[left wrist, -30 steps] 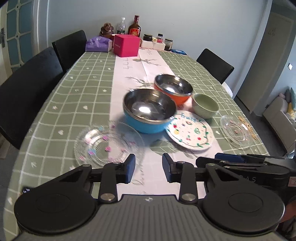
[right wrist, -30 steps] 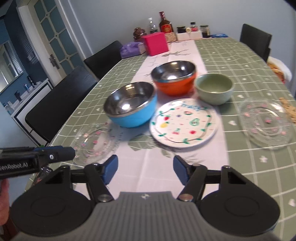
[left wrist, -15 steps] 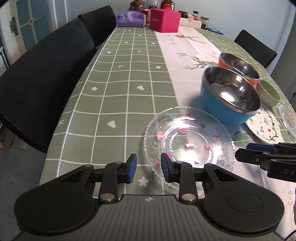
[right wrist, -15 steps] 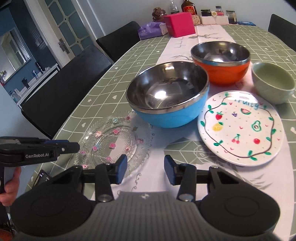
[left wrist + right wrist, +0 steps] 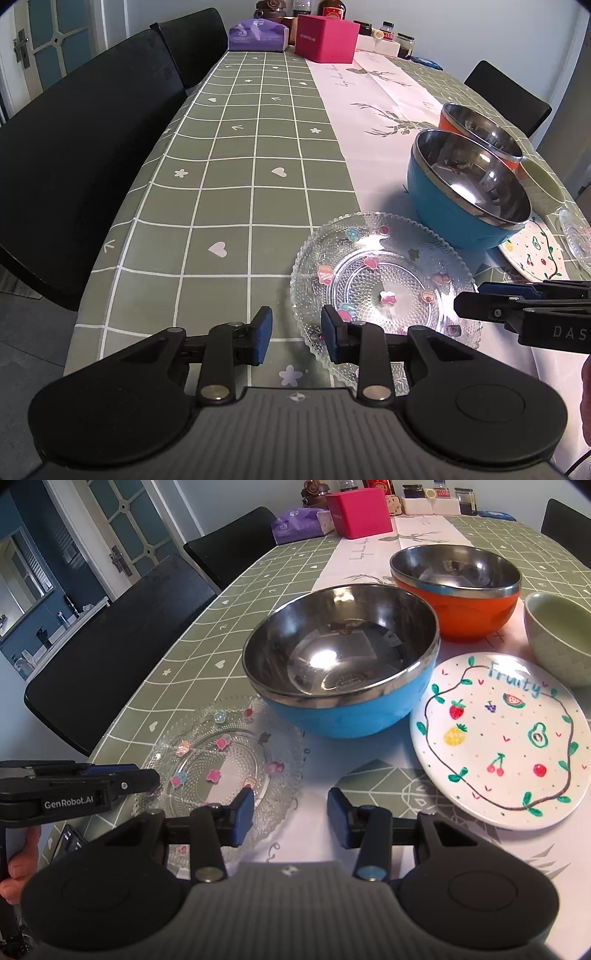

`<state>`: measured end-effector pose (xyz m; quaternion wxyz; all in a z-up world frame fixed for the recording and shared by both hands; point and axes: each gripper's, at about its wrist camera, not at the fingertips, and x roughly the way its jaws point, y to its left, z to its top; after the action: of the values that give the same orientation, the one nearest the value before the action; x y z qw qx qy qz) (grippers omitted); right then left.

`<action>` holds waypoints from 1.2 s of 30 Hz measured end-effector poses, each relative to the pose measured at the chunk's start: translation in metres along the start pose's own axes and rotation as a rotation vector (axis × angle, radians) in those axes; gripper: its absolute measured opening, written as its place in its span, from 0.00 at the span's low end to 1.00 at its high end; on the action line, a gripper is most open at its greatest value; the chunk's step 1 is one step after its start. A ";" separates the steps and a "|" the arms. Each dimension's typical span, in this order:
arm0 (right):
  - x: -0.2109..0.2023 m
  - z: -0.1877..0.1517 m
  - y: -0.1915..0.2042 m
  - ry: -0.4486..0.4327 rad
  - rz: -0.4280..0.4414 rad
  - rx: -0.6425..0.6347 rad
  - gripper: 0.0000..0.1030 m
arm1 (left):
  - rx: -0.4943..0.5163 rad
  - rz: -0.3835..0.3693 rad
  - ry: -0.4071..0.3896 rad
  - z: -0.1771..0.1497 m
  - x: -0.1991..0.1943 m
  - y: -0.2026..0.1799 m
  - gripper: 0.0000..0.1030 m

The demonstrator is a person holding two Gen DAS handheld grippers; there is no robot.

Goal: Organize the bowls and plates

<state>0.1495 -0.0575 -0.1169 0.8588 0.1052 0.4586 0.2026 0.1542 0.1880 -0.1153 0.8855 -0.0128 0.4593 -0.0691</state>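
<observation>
— Two sets of tongs hang over the near end of the table (image 5: pixel 229 184). How do they stand?
— Left tongs (image 5: pixel 296 334) are parted with nothing between the pads; one pad overlaps the near rim of the clear glass plate (image 5: pixel 384 284), though contact is hard to judge. Right tongs (image 5: pixel 290 819) are parted too, gripping nothing, the plate's edge just beside one pad.
— Where are the other dishes?
— Blue bowl (image 5: pixel 343 664) stands just behind the glass plate, orange bowl (image 5: pixel 458 590) behind that. Fruit-painted plate (image 5: pixel 502 738) lies right of the blue bowl, partly hidden behind it in the left view. Green bowl (image 5: pixel 557 638) is cut off at the frame edge.
— Anything else?
— Another glass plate (image 5: pixel 576 236), mostly cropped.
</observation>
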 end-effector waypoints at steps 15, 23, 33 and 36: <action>0.004 0.003 -0.003 0.020 0.054 0.038 0.28 | -0.021 -0.095 -0.011 -0.001 0.008 0.004 0.31; 0.005 0.001 -0.010 0.004 0.049 0.067 0.11 | 0.005 -0.068 -0.018 -0.001 0.004 0.001 0.21; -0.001 0.000 -0.013 0.005 0.031 0.090 0.09 | 0.045 -0.048 -0.010 -0.003 -0.006 -0.005 0.08; -0.007 -0.001 -0.015 0.005 0.030 0.093 0.09 | 0.067 -0.047 -0.004 -0.005 -0.009 -0.011 0.07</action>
<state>0.1485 -0.0741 -0.1179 0.8487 0.1513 0.4680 0.1943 0.1443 0.1787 -0.1098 0.8844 0.0060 0.4547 -0.1052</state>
